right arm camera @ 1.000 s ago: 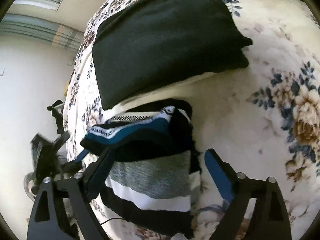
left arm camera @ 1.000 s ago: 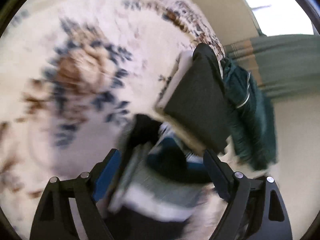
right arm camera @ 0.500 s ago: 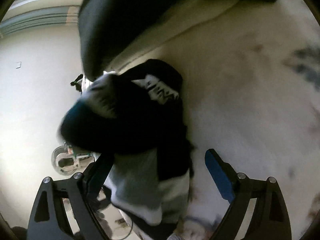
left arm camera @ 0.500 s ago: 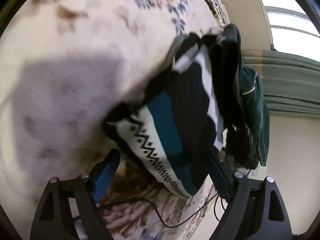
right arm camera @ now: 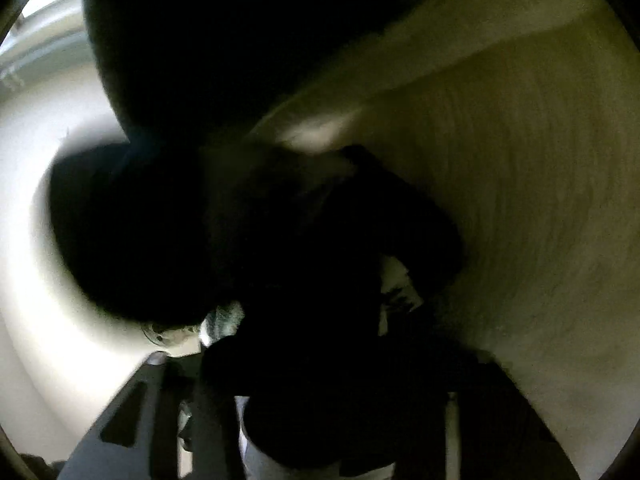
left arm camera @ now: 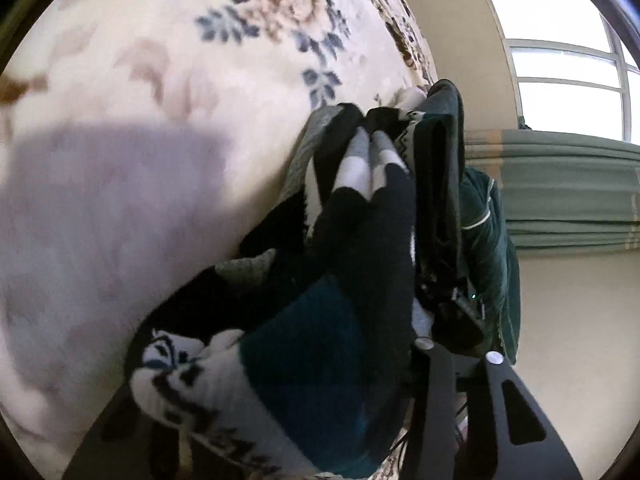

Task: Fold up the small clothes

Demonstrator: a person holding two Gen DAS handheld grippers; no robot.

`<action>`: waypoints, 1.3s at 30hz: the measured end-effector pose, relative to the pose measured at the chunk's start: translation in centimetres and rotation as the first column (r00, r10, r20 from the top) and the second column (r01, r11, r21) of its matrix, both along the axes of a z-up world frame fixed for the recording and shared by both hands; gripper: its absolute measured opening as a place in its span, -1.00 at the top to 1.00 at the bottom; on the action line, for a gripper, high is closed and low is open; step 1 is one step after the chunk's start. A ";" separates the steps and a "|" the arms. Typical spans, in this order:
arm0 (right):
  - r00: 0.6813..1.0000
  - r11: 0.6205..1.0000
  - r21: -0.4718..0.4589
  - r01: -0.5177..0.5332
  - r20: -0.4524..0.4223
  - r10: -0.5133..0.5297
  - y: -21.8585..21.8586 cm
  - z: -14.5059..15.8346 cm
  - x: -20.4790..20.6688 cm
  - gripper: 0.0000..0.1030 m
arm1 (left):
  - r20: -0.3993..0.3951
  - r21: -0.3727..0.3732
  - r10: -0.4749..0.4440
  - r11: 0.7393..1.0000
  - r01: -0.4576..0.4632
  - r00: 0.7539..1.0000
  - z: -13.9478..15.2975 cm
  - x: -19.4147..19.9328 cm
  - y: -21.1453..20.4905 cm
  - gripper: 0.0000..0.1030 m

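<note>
Floral bedspread point(left arm camera: 168, 92), window point(left arm camera: 568, 68), perhaps curtain point(left arm camera: 568, 188).

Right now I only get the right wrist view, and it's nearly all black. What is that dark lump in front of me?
Observer: A bunched knit sweater. The left wrist view shows black, teal, grey and white bands with a zigzag trim.
Operator: And the pale surface beside it?
Observer: A cream bedspread printed with blue and brown flowers.
Operator: Anything else nearby?
Observer: A dark green jacket sits beyond the sweater, on the side toward the window.
</note>
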State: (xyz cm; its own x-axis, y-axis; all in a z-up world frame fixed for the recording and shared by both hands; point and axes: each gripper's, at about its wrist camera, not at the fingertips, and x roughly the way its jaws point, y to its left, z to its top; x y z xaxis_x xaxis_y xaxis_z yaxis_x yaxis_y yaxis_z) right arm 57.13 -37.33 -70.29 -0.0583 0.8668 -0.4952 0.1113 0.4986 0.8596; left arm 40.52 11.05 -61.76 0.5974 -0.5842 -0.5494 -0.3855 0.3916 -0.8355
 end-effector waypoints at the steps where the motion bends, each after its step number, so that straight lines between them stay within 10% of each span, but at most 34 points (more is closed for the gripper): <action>1: 1.000 1.000 0.001 0.018 0.003 -0.018 -0.1 0.1 -0.3 0.43 | -0.004 0.008 -0.013 1.000 0.013 1.000 0.3 0.4 0.1 0.25; 12: 0.964 0.963 -0.044 0.267 0.031 -0.266 -1.8 7.3 -12.5 0.59 | -0.026 0.000 -0.290 0.957 0.290 0.957 5.6 1.6 4.3 0.29; 16: 0.939 0.933 -0.108 0.342 0.066 -0.336 -0.8 11.1 -22.2 0.60 | -0.104 -0.023 -0.471 0.881 0.472 0.876 4.2 0.7 4.6 0.17; 20: 0.941 0.923 -0.190 0.335 0.019 -0.338 1.2 10.1 -28.8 0.60 | -0.229 0.003 -0.509 0.852 0.524 0.829 -0.1 -1.2 4.8 -0.36; 26: 0.940 0.913 -0.305 0.271 -0.119 -0.318 1.1 5.2 -32.6 0.10 | -0.196 -0.010 -0.388 0.919 0.394 0.900 -0.5 -4.7 6.1 -0.42; 31: 0.974 0.901 -0.420 0.106 -0.139 -0.179 0.3 6.8 -32.3 -0.07 | -0.176 0.199 -0.192 0.954 0.226 0.966 5.4 -10.2 7.9 -0.49; 39: 0.980 0.857 -0.515 0.021 -0.160 -0.120 -3.7 12.0 -32.5 -0.11 | -0.409 0.497 -0.122 0.802 0.332 0.905 2.9 -19.6 7.1 -0.66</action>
